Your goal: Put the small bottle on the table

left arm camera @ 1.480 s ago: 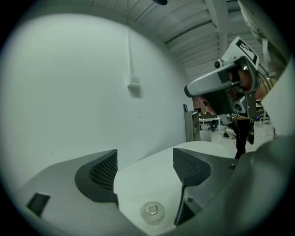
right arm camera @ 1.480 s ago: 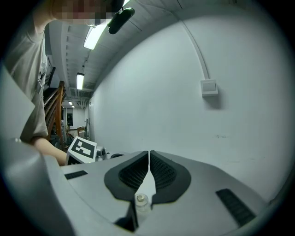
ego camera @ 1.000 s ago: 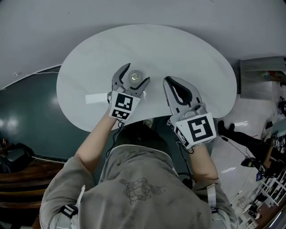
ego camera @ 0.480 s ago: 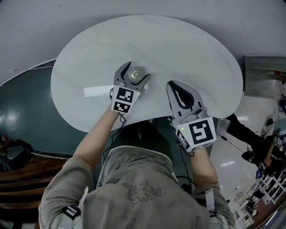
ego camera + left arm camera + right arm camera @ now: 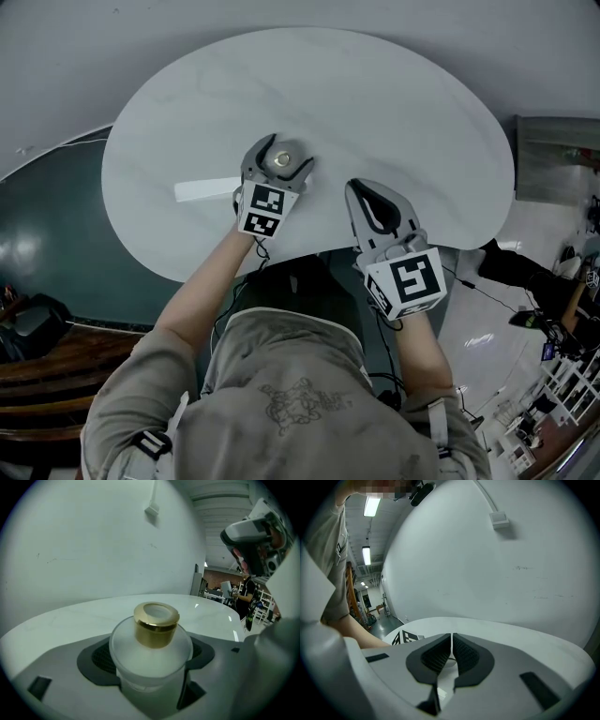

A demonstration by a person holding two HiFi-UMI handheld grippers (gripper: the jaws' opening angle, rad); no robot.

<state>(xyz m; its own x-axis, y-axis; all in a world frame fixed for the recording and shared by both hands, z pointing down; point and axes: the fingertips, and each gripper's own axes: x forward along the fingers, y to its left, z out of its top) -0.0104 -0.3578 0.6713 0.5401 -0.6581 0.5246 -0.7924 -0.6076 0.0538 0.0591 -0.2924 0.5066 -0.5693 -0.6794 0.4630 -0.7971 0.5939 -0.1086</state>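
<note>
A small frosted bottle point(image 5: 283, 159) with a gold cap is over the near middle of the round white table point(image 5: 394, 94). My left gripper point(image 5: 280, 156) is shut on it, one jaw on each side. In the left gripper view the small bottle point(image 5: 152, 648) stands upright between the dark pads point(image 5: 101, 656) of the left gripper point(image 5: 151, 660); whether its base touches the table is hidden. My right gripper point(image 5: 354, 190) hovers at the table's near edge, to the right of the bottle, shut with nothing in it. The right gripper point(image 5: 452, 649) has its pads pressed together.
A flat white strip point(image 5: 206, 189) lies on the table left of the left gripper. A grey cabinet point(image 5: 558, 155) stands off the table's right side, wooden furniture point(image 5: 37, 347) at lower left. A person point(image 5: 246, 597) stands far behind the table.
The left gripper keeps its hold on the bottle and has barely shifted over the table. The right gripper stays shut and has drifted slightly left.
</note>
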